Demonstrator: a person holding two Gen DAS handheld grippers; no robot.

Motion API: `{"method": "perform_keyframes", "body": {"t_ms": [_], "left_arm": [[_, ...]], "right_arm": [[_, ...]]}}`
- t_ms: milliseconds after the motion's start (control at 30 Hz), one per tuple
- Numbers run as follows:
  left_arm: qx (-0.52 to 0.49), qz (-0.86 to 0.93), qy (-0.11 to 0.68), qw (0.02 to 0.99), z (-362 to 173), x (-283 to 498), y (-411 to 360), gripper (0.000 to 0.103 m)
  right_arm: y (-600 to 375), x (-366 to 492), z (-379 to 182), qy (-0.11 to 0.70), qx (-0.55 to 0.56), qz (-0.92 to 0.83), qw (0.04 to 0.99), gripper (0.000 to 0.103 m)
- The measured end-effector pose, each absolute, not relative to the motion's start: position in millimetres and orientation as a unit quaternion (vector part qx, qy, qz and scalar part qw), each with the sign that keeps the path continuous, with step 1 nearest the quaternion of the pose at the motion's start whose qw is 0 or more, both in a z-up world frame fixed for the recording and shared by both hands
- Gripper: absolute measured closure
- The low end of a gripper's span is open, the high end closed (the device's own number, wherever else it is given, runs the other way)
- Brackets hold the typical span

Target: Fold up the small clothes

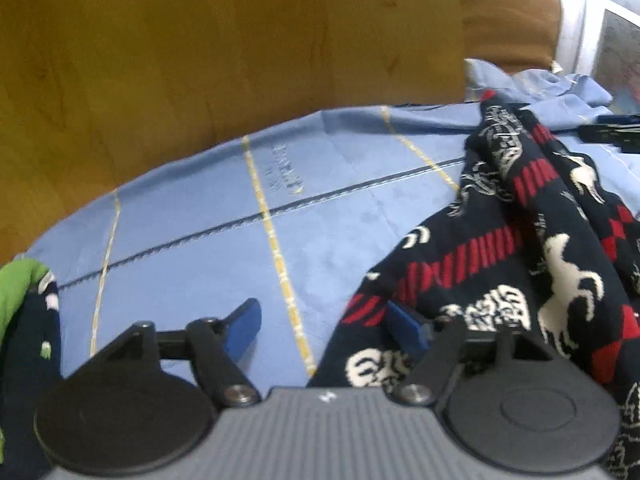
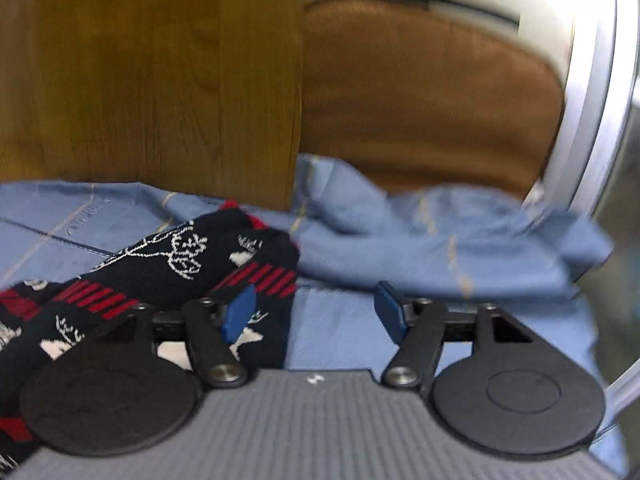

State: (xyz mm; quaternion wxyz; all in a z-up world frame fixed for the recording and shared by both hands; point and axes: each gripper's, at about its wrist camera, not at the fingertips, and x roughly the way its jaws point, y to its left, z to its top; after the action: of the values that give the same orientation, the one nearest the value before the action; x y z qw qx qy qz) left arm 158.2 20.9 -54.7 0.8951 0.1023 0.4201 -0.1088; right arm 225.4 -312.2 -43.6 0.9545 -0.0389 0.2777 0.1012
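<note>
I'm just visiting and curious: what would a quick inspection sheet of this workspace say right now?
Surface: blue cloth with yellow lines, bunched at the far right.
Job's things: dark patterned garment lying crumpled on the cloth, not folded.
Clutter: green and navy garment at the left edge.
Grippers: left gripper open, its right finger at the garment's edge; right gripper open, its left finger over the garment, nothing held.
Cables: nothing seen.
Surroundings: wooden panel and brown cushion behind.
</note>
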Motion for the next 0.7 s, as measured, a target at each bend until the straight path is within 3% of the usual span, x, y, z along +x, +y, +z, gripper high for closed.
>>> {"method": "perform_keyframes", "body": {"t_ms": [67, 100, 167, 200, 433, 533, 700], "left_arm": [[0.088, -0.132, 0.431, 0.888, -53.5, 157.1, 20.0, 0.096], [0.090, -0.126, 0.430, 0.889, -52.4, 159.2, 17.0, 0.097], [0.120, -0.106, 0.407, 0.899, -45.8, 159.9, 10.7, 0.097], [0.134, -0.093, 0.389, 0.907, -36.1, 160.2, 10.2, 0.097], [0.060, 0.001, 0.300, 0.952, 45.8, 158.6, 68.4, 0.097], [0.104, 0.012, 0.313, 0.944, 31.5, 150.1, 64.7, 0.096], [0.195, -0.003, 0.352, 0.915, -27.0, 132.7, 32.1, 0.096]], "right_arm": [[-308.5, 239.6, -55.5, 0.306, -0.017, 0.107, 0.946, 0.029], [-306.2, 246.6, -61.9, 0.320, -0.004, 0.112, 0.941, 0.031], [-304.5, 248.7, -70.8, 0.329, 0.028, 0.141, 0.933, 0.066], [-303.3, 246.2, -67.7, 0.327, 0.033, 0.154, 0.932, 0.092], [-344.4, 189.0, 4.2, 0.229, -0.029, 0.095, 0.968, 0.093], [-369.0, 162.2, 0.0, 0.252, -0.038, 0.082, 0.964, 0.093], [-361.8, 140.1, -56.8, 0.355, -0.110, 0.092, 0.924, 0.093]]}}
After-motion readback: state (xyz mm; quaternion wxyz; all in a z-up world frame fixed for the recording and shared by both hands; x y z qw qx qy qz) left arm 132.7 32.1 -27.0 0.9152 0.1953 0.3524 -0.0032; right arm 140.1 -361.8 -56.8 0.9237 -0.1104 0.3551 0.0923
